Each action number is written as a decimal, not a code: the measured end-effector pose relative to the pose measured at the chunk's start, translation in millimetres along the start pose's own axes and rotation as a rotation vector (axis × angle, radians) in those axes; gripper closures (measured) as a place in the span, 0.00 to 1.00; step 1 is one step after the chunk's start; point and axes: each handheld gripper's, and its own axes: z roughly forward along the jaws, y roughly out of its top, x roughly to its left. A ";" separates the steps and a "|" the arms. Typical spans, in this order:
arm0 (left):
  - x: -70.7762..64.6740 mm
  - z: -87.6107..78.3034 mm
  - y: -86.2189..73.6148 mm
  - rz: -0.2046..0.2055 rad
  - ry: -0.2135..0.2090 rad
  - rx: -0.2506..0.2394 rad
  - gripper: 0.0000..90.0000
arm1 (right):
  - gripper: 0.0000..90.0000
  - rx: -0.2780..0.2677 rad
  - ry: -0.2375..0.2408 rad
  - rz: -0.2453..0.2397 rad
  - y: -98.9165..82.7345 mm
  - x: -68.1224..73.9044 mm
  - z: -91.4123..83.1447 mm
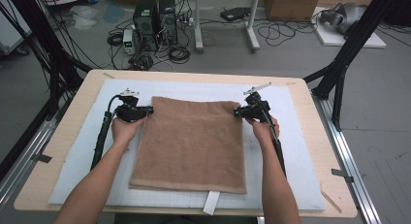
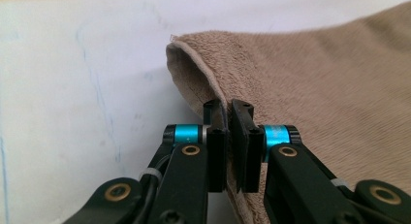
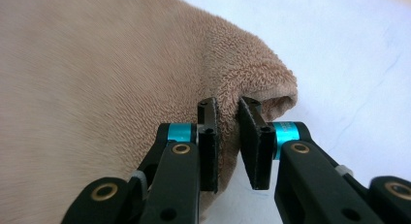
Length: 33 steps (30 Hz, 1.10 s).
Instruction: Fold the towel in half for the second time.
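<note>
Brown terry towel [image 1: 191, 144] is laid flat on the white mat [image 1: 300, 151], and its two far corners are clamped by the left gripper [image 1: 149, 109] and the right gripper [image 1: 237, 112], probably so that this edge can be lifted evenly for folding.

In the middle of the frame you see a brown towel [image 1: 191, 141] of soft, matt terry cloth with a fuzzy pile. Under it lies a smooth, matt white sheet [image 1: 87, 136] on a pale wooden counter [image 1: 63, 132].
</note>
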 end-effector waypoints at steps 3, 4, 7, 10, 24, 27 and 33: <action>-5.7 -26.8 4.6 0.047 -0.039 -0.062 0.94 | 0.87 -0.058 0.019 -0.046 3.8 11.7 -26.9; -7.7 -37.7 4.0 0.063 -0.053 -0.078 0.94 | 0.88 -0.083 0.034 -0.067 3.5 17.3 -37.0; -14.8 -69.1 -11.2 0.112 -0.102 -0.110 0.94 | 0.87 -0.122 0.090 -0.123 -6.4 38.5 -66.1; -26.4 -94.1 -45.2 0.179 -0.169 -0.087 0.93 | 0.85 -0.095 0.146 -0.157 -32.7 60.2 -80.7; -29.4 -103.6 -61.7 0.172 -0.190 -0.029 0.53 | 0.52 -0.050 0.165 -0.163 -53.8 76.7 -69.5; -29.5 -89.8 -62.0 0.139 -0.232 0.017 0.50 | 0.49 -0.012 0.201 -0.159 -47.3 77.7 -52.3; -40.1 -90.6 -67.8 0.213 -0.311 0.044 0.91 | 0.79 0.104 0.348 -0.170 -53.9 85.8 -31.1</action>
